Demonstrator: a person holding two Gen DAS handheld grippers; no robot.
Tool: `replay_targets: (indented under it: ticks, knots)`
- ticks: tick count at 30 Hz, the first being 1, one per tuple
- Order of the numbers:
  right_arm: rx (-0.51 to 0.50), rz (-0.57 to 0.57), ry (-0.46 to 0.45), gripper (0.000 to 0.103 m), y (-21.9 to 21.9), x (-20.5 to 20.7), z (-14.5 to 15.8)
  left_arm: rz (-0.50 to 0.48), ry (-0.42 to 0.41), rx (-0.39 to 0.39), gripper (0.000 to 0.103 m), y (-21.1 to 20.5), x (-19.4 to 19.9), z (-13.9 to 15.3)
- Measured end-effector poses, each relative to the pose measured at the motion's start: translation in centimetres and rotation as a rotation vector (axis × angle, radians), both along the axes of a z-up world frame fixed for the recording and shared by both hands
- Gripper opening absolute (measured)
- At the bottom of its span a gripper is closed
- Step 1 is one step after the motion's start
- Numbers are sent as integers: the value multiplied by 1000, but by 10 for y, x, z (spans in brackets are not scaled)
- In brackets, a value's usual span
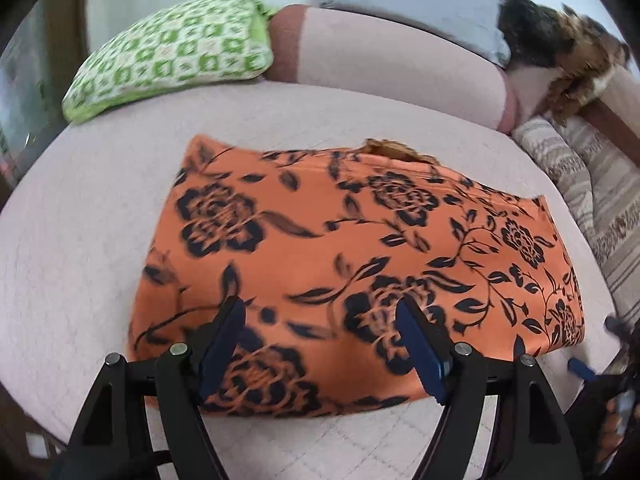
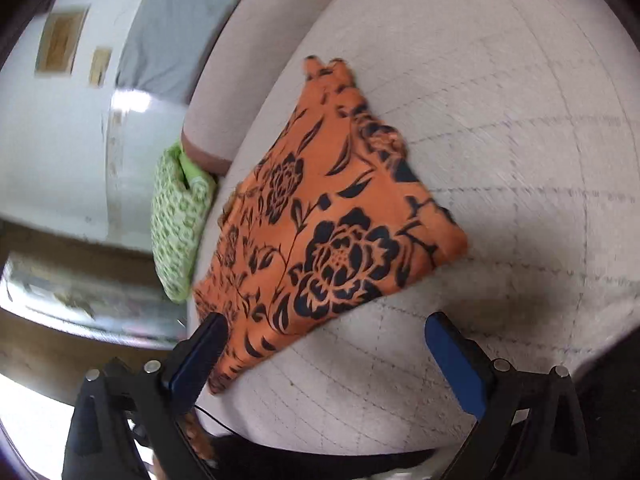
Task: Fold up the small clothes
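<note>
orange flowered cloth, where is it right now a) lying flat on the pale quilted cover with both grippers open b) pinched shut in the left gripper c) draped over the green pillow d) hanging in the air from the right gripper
a: the orange flowered cloth lies flat on the pale quilted cover, and the left gripper and right gripper both stand open, pinching nothing.

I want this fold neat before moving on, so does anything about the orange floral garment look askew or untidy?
Mostly tidy: the orange floral garment lies folded flat on the quilted bed cover. One oddity: at its far edge a bit of an inner layer pokes out past the fold, so the layers are not quite lined up. Nothing looks damaged.
</note>
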State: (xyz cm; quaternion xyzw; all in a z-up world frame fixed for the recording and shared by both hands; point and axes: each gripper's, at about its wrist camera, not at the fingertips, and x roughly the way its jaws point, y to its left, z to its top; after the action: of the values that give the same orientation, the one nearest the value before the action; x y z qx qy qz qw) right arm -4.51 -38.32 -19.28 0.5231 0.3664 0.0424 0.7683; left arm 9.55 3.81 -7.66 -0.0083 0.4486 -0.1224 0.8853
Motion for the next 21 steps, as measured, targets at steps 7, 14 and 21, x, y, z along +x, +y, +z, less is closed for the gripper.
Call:
replay_targets:
  ticks: [7, 14, 21]
  knots:
    - [152, -127, 8, 100, -14, 18, -20, -64, 29, 82, 78, -38, 20, -27]
    - [167, -232, 30, 60, -27, 16, -17, -76, -15, 97, 81, -45, 18, -19]
    - [106, -190, 57, 26, -27, 28, -28, -165, -54, 131, 81, -75, 19, -12]
